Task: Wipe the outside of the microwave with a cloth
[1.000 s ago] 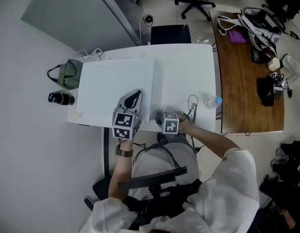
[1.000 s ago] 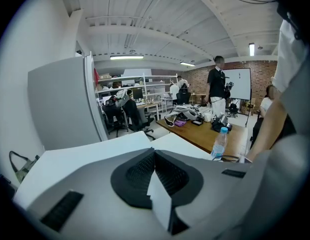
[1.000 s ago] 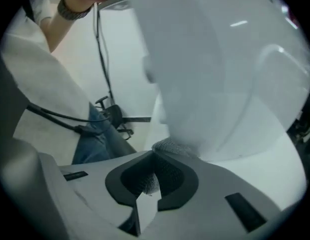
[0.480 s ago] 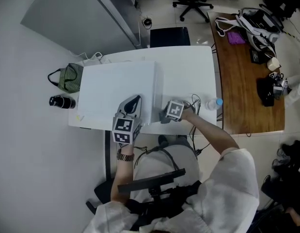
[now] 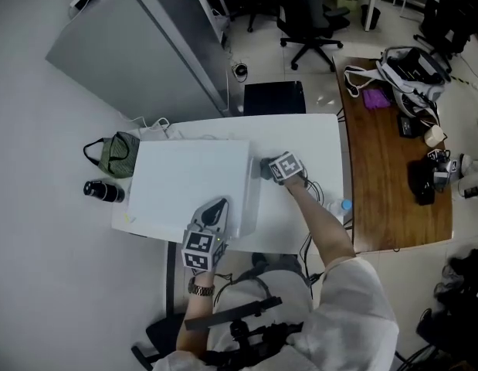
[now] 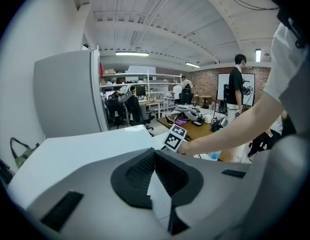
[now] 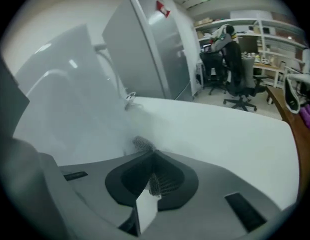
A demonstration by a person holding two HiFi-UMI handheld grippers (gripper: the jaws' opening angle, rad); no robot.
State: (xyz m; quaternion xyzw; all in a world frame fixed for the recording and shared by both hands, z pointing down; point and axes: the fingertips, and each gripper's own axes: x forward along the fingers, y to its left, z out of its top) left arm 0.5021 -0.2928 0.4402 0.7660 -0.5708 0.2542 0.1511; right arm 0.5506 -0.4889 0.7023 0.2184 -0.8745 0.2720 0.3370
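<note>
Mostly hidden, a cloth [image 7: 141, 143] sits pinched in the right gripper [image 7: 153, 155] beside the microwave [image 5: 188, 180]; left gripper [image 6: 155, 154] pressed together.

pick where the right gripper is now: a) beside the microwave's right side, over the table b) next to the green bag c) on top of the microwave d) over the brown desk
a: the right gripper is beside the right side of the microwave, above the white table, shut on a grey cloth.

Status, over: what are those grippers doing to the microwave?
Right hand-held gripper shut on cloth at side of microwave. Left hand-held gripper shut, empty, above its top. Nothing blocking.
</note>
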